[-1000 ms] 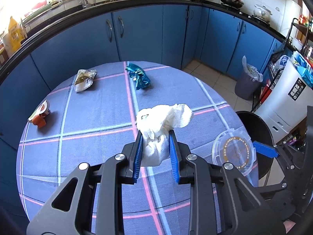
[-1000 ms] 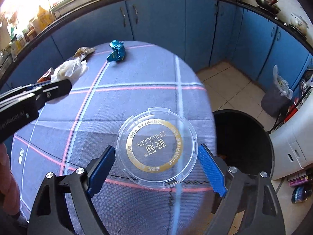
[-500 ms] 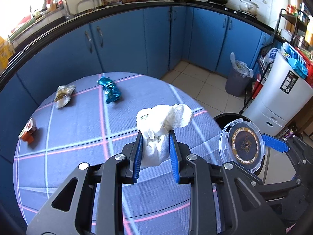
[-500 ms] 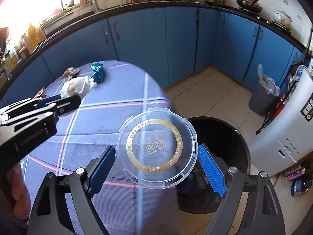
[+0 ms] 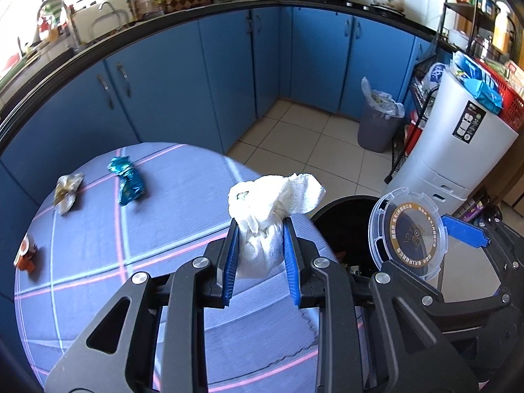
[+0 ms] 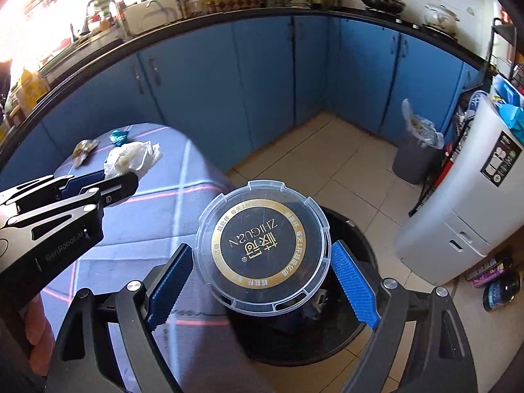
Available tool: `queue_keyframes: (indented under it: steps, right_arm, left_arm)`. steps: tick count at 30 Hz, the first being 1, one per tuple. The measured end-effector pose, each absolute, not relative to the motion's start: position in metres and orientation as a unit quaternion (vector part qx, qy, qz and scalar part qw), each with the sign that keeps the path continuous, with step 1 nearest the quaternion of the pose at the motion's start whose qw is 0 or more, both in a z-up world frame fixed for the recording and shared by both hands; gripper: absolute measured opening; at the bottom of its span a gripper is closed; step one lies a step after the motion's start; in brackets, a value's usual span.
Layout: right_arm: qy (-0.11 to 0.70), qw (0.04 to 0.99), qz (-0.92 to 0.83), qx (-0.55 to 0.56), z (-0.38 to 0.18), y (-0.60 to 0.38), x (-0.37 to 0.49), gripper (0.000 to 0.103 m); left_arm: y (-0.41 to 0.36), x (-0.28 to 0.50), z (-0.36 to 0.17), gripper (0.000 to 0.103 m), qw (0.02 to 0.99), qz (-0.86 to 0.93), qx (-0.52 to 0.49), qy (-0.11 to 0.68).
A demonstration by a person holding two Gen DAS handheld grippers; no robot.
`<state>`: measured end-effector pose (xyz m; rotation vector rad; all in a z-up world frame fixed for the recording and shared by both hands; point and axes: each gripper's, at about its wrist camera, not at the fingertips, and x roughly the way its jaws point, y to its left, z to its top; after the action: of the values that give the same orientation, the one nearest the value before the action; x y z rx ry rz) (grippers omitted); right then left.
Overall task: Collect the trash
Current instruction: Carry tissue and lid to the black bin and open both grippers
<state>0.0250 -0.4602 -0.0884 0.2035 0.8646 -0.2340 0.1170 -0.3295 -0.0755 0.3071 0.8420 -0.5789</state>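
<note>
Right gripper (image 6: 262, 281) clamps the clear round plastic lid (image 6: 262, 245) by its rim above the black bin (image 6: 353, 294): light, stiff, slippery. Left gripper (image 5: 258, 255) pinches the soft white crumpled tissue (image 5: 271, 203) beside the bin; wrappers beyond.

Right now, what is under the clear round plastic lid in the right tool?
Below the clear round plastic lid, held in the right tool, is the open black round bin. Dark scraps show through the lid; most of the bin's contents are hidden or too dark to tell.

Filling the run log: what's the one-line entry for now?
left gripper: holds tissue wad | right gripper: holds clear lid over black bin
</note>
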Motion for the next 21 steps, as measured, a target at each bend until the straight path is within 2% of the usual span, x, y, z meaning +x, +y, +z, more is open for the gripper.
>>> queue_keyframes:
  steps: [21]
  right_arm:
    - [0.405,0.889,-0.175,0.123,-0.098,-0.522,0.026,0.084]
  left_arm:
    - [-0.412,0.132,-0.082,0.029,0.839,-0.323,0.166,0.405]
